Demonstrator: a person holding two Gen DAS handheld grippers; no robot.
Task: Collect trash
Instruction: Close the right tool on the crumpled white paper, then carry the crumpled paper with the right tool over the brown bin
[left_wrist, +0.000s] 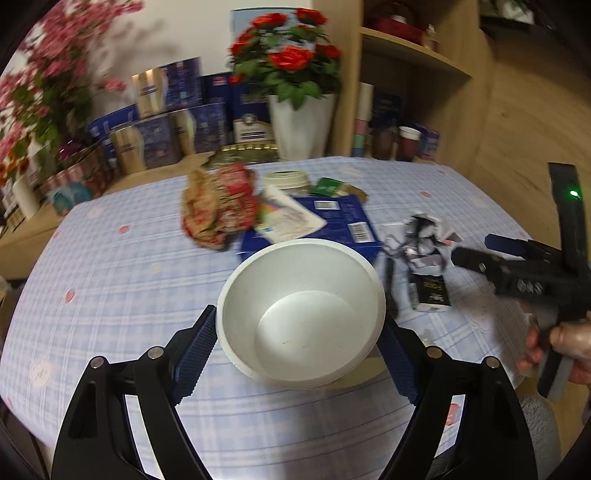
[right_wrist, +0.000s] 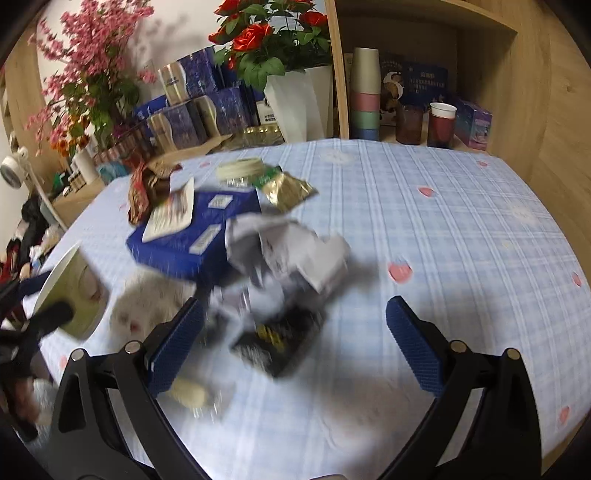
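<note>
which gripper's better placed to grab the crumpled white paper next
Right. The open right gripper faces the crumpled white paper, while the left gripper is clamped on the white foam bowl.

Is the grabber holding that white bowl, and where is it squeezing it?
Yes. The left gripper holds the white bowl by its outer sides, one pad each side. The right gripper holds nothing.

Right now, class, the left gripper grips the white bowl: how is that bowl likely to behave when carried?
The white bowl looks thin-walled and foam-like, so probably light and easily dented by the left gripper. Its smooth, sloping sides may slip between the pads, which press only at opposite walls. It is empty apart from faint smears, so tilting, as the right wrist view shows it, should spill little.
</note>
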